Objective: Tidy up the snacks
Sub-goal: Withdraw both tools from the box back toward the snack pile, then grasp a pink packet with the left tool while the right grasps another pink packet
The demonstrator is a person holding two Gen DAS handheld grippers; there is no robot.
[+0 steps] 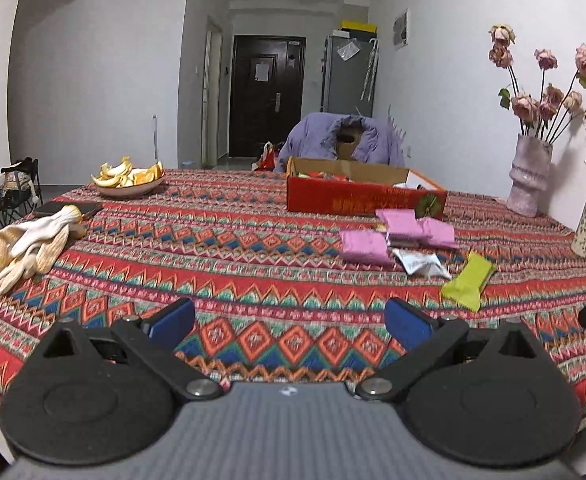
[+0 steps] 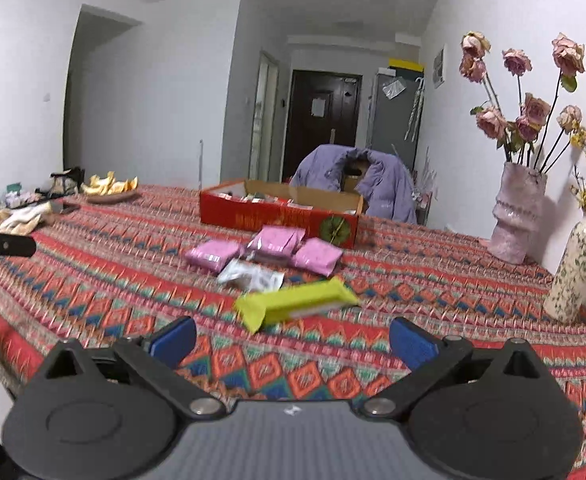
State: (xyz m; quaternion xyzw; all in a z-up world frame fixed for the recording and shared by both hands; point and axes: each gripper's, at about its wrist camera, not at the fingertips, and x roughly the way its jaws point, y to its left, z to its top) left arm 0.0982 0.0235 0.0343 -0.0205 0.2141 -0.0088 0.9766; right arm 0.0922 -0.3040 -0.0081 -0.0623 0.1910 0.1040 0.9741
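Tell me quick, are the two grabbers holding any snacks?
Left gripper: open, holding nothing.
Right gripper: open, holding nothing; green snack lies just ahead.

Both grippers, left (image 1: 290, 320) and right (image 2: 292, 338), show blue-padded jaws, black linkages, silver pivot screws, grey ribbed bodies.

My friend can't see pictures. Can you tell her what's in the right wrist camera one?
The right tool, wide open and empty, hovers over a colourful patterned tablecloth, facing a lime-green snack packet. Behind it lie a white packet, three pink packets and an open red cardboard box. Two vases of flowers stand by the wall on the right.
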